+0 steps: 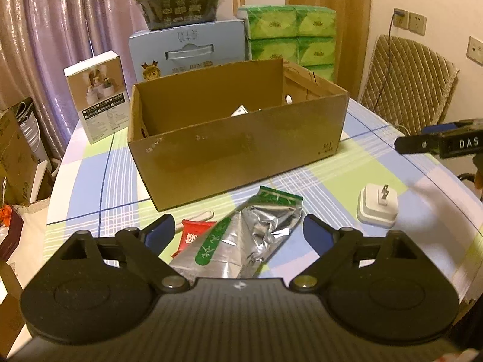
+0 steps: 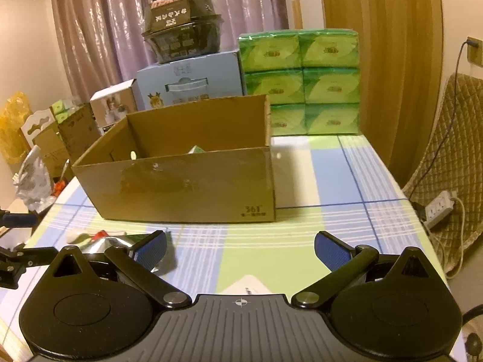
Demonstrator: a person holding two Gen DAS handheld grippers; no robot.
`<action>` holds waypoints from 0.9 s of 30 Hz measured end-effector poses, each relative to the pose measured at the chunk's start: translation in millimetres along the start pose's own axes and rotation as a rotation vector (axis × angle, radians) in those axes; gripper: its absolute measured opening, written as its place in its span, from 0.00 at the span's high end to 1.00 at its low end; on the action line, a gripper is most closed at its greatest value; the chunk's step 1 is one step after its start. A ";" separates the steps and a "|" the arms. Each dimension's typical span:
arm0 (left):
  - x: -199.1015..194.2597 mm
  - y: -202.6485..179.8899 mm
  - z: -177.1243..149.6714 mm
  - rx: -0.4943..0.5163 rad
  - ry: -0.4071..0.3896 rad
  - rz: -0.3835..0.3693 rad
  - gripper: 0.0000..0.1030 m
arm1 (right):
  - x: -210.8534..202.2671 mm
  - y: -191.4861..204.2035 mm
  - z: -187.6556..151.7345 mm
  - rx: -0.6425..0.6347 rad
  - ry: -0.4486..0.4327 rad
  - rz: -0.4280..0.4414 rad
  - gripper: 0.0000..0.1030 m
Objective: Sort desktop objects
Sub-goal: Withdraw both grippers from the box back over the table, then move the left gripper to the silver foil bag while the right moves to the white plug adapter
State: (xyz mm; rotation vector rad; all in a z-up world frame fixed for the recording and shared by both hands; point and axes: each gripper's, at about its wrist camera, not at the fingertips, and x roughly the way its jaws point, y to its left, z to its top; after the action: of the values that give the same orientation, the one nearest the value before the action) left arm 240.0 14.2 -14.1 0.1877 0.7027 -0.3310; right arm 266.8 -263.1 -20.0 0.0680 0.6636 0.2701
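Cardboard box [image 1: 241, 147] sits mid-table, open top. It already holds something: a white corner shows over the near wall in the left wrist view, a pale green-white edge in the right wrist view. Can't tell what they are or how many.

Still loose on the checked tablecloth [image 1: 90, 187], in front of the box:
- silver foil pouch [image 1: 256, 238] with green label, crumpled, lying right under your left gripper [image 1: 238, 229]
- red packet [image 1: 193, 235], touching the pouch on its left, partly hidden by the left finger
- a white elongated item [image 1: 199, 215] just behind the red packet, mostly hidden, type unclear
- white plug adapter [image 1: 377, 206], prongs up, right of the pouch and apart from it

So my read: sorting is partly done, at least four pieces left.

Left gripper: jaws spread wide, holding nothing, straddling the pouch but not touching it as far as I can see. Right gripper [image 2: 240, 250]: jaws also spread, nothing between them; a white edge under its body is probably the adapter.

Pouch looks like your next pick. It's thin and creased, so grip a raised fold.
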 end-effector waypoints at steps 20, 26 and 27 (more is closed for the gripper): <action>17.7 -7.1 -8.1 0.229 0.073 -0.019 0.08 | 7.8 -9.9 -41.3 -0.540 0.176 0.159 0.02; 38.8 -13.8 -14.7 0.391 0.119 -0.015 0.10 | 28.5 4.1 -50.8 -0.627 0.259 0.144 0.02; 41.7 -16.2 -14.3 0.411 0.120 -0.014 0.10 | 29.9 5.0 -51.7 -0.648 0.258 0.136 0.02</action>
State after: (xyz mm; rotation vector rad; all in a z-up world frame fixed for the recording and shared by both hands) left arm 255.4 -6.7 -53.3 0.5967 0.7487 -0.4783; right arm 256.4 -251.5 -77.8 -0.5521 0.8005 0.6204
